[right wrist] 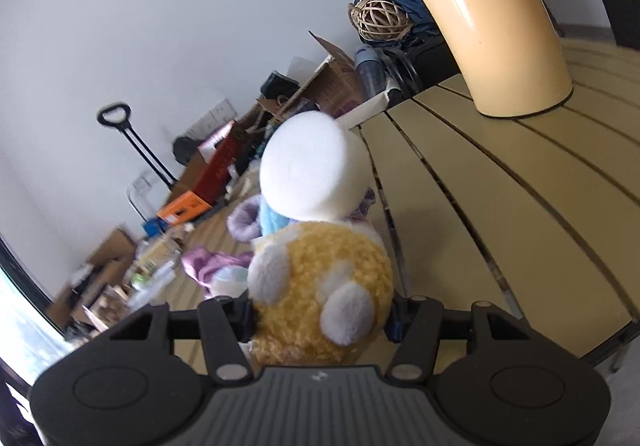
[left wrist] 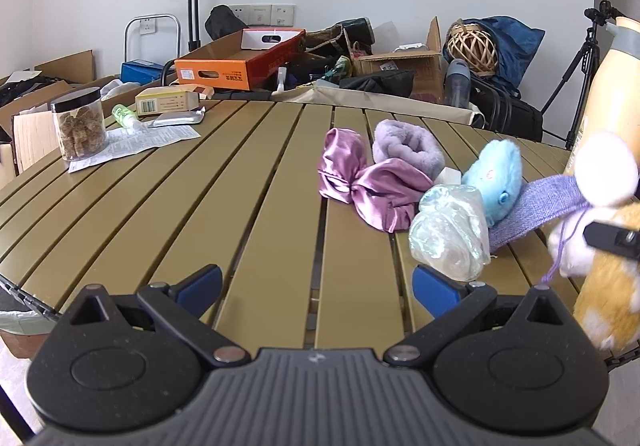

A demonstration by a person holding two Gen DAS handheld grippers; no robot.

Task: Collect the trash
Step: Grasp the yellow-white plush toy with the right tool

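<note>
The right gripper (right wrist: 322, 316) clamps its jaws on a plush toy (right wrist: 320, 286), held above the tabletop (right wrist: 500, 206) near its right edge. The left gripper (left wrist: 316, 284) hovers with jaws wide and empty; a crumpled plastic bag (left wrist: 448, 234) lies just ahead of its right jaw, beside a satin scrunchie (left wrist: 360, 182).

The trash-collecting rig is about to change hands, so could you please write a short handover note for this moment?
Left gripper: open, empty, low over the slatted table.
Right gripper: shut on the yellow and white plush toy.
Likely trash: crumpled clear plastic just ahead of the left gripper; printed paper sheet and foil packet far left by the jar.
Done: none visibly binned.
Left: gather these; bin location unclear.
</note>
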